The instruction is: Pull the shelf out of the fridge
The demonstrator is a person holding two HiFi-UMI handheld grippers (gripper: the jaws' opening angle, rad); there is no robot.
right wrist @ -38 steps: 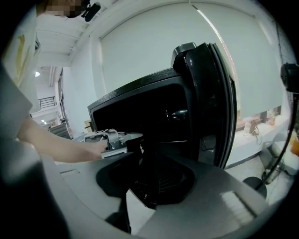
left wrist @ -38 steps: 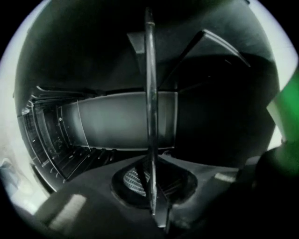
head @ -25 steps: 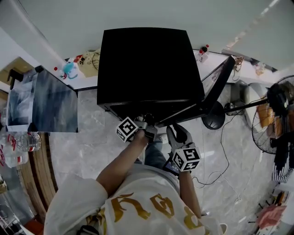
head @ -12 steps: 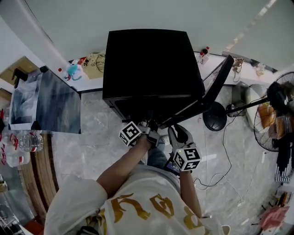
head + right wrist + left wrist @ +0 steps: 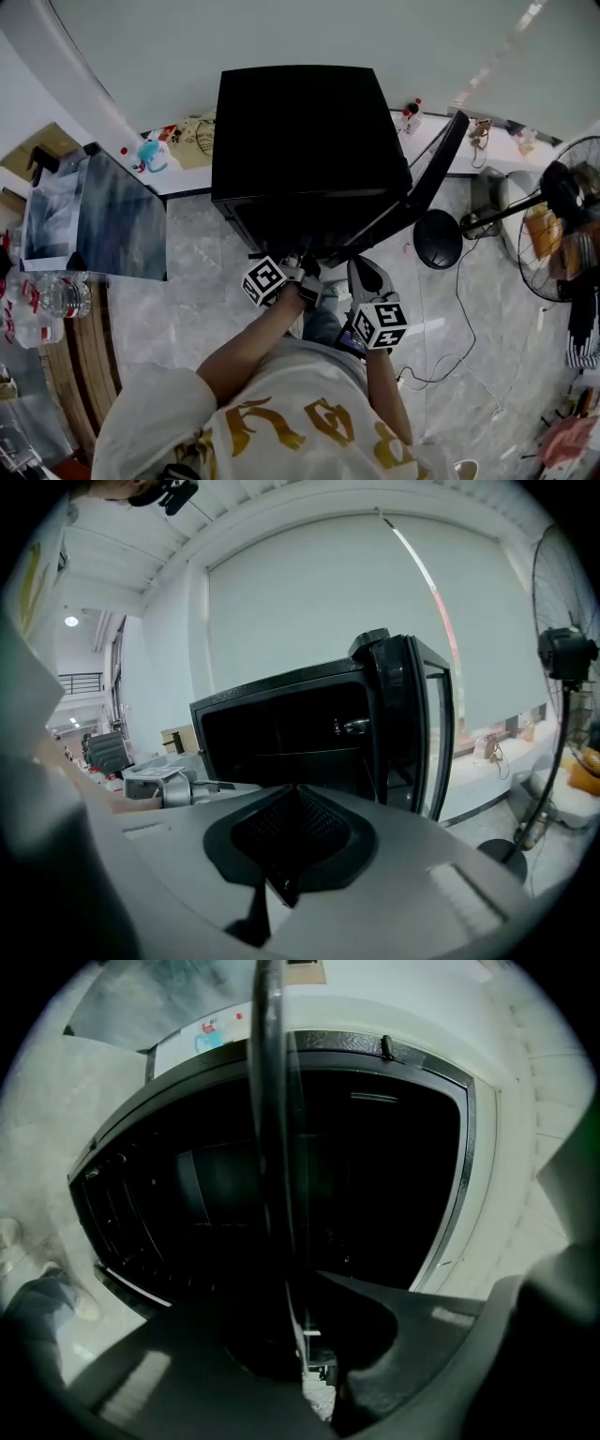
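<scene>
A black fridge (image 5: 300,131) stands on the floor with its door (image 5: 427,187) swung open to the right. My left gripper (image 5: 305,272) is at the lower front of the dark opening. In the left gripper view the shelf (image 5: 272,1147) shows edge-on as a thin dark-rimmed pane running up from the jaws, and the left gripper (image 5: 298,1335) is shut on its front edge. My right gripper (image 5: 366,277) hangs just outside the opening, to the right of the left one. In its own view the right gripper (image 5: 281,888) is shut on nothing and faces the fridge (image 5: 281,733).
A standing fan (image 5: 562,206) and its round base (image 5: 438,238) are right of the door, with cables on the floor. A glass-sided box (image 5: 94,220) and water bottles (image 5: 42,300) are at the left. A white ledge (image 5: 178,164) with small items runs behind the fridge.
The head view has drifted a little, so the fridge sits slightly lower and more to the right. Both grippers keep nearly the same places at the opening; the left stays shut on the shelf.
</scene>
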